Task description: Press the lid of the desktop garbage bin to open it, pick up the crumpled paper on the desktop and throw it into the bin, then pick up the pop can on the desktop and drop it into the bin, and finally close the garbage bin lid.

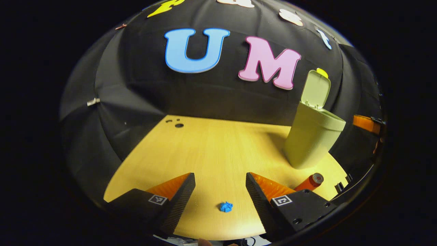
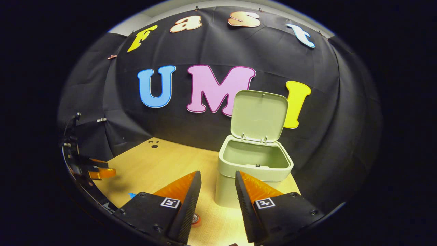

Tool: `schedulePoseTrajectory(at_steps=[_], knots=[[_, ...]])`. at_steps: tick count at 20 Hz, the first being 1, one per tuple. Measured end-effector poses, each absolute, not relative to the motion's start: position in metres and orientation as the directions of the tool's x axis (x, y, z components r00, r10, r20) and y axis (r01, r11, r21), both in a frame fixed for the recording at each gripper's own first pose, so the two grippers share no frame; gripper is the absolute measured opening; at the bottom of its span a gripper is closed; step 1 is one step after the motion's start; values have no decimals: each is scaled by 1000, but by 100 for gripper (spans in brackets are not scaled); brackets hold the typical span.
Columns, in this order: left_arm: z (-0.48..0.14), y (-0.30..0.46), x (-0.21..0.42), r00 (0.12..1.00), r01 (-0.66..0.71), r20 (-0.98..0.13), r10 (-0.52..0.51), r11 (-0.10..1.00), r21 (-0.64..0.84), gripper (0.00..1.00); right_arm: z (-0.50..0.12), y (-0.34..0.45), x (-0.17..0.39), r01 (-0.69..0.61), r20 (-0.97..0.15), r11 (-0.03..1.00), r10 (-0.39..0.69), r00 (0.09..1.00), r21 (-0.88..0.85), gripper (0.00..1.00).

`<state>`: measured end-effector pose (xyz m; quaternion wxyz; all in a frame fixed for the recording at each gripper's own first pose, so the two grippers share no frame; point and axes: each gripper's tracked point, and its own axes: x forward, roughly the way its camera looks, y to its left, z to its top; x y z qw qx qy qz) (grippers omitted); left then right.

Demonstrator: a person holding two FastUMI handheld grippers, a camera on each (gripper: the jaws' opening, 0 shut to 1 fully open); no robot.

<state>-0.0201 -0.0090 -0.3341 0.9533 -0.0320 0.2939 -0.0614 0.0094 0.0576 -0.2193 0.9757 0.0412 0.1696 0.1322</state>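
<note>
1. Count: one crumpled paper, one pop can, one garbage bin with one lid, two grippers, one desktop.
2. Left gripper view, nearest: left gripper (image 1: 220, 184) has its jaws spread, nothing between them. The crumpled paper (image 1: 226, 206), a small blue wad, lies on the desktop (image 1: 211, 150) in the gap between the fingers, at about 6 o'clock, touching neither finger.
3. Same view, next out: pop can (image 1: 309, 182) lies on its side at about 4 o'clock, just behind the right-hand finger and partly hidden by it, close to the bin's base.
4. Same view, farther: garbage bin (image 1: 312, 138) stands upright at about 3 o'clock, lid (image 1: 316, 89) raised. The other gripper's finger pokes in at the far right edge, past the bin.
5. Right gripper view, nearest: right gripper (image 2: 217, 191) is also released, jaws apart and empty. The can's end shows at 6 o'clock, low in the gap beside the left-hand finger, mostly hidden.
6. Same view: a sliver of the blue paper at about 8 o'clock, left of the left-hand finger, outside the jaws.
7. Same view, farther: bin just beyond the fingertips, slightly right of centre, lid tipped back at 12 o'clock; the visible part of the interior holds nothing. Left gripper sits at 9 o'clock, well apart.
</note>
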Motion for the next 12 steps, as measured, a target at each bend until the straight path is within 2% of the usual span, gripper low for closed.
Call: schedulePoseTrajectory(at_steps=[5,12], knots=[[-391,-8,-27,749,71,-645,-149,987,-145,93,-223,49,1,-228,-337,967,254,907,115,64],[-446,-20,-29,658,126,-732,-175,985,-122,87,-231,37,-7,-202,-369,974,226,902,103,64]])
